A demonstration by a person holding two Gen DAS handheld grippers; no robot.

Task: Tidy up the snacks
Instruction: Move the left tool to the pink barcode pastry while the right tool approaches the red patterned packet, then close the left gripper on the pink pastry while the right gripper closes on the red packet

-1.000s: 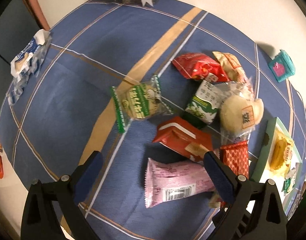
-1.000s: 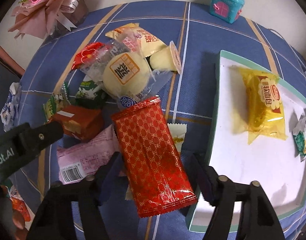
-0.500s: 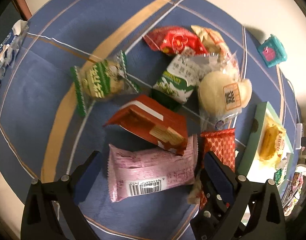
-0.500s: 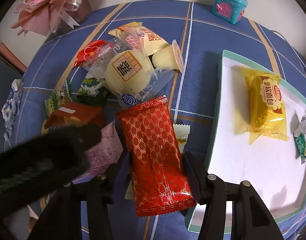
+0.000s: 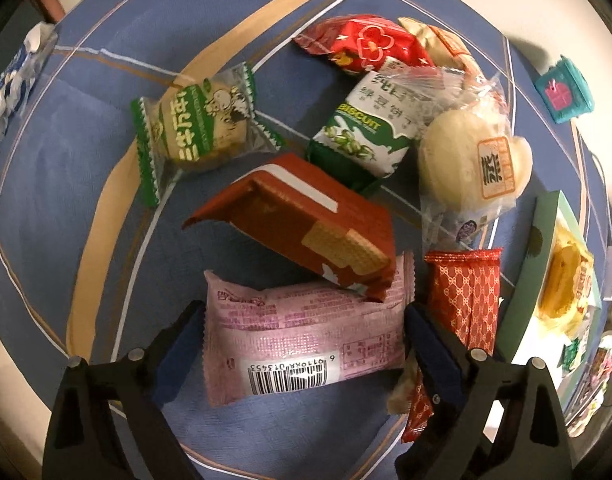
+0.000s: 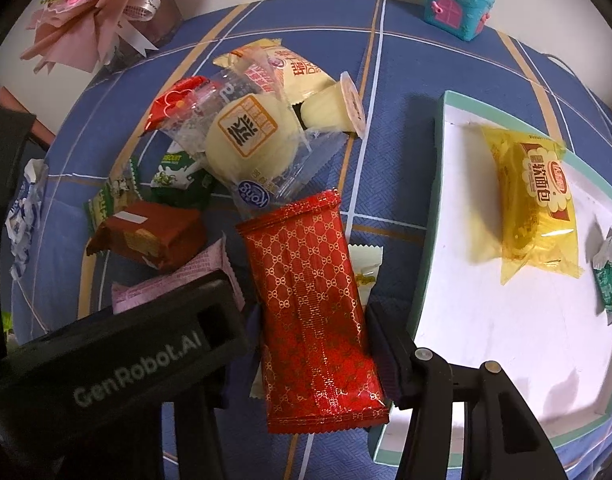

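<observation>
A pink snack packet (image 5: 302, 340) with a barcode lies flat on the blue checked tablecloth (image 5: 66, 184). My left gripper (image 5: 302, 342) points straight down and straddles it. Its jaws are closing, and each blue pad stands at one end of the packet without squeezing it. A brown wafer packet (image 5: 306, 220) overlaps the pink packet's far edge. My right gripper (image 6: 314, 332) is shut on a red packet with a gold pattern (image 6: 310, 280), beside the white tray (image 6: 434, 200). The left gripper's black body (image 6: 126, 360) hides the right gripper's left finger.
The teal-rimmed tray holds a yellow bread packet (image 6: 530, 200) and a green-white packet (image 6: 610, 276). Piled behind are a green biscuit packet (image 5: 366, 136), a bun in clear wrap (image 5: 474, 160), a round cake (image 5: 198, 128) and a jelly cup (image 6: 334, 108). A teal toy house (image 6: 458, 4) and pink bouquet (image 6: 94, 12) stand at the back.
My left gripper has come down and across until the pink packet lies between its fingers, entering the right wrist view. The right jaws narrowed onto the red packet.
</observation>
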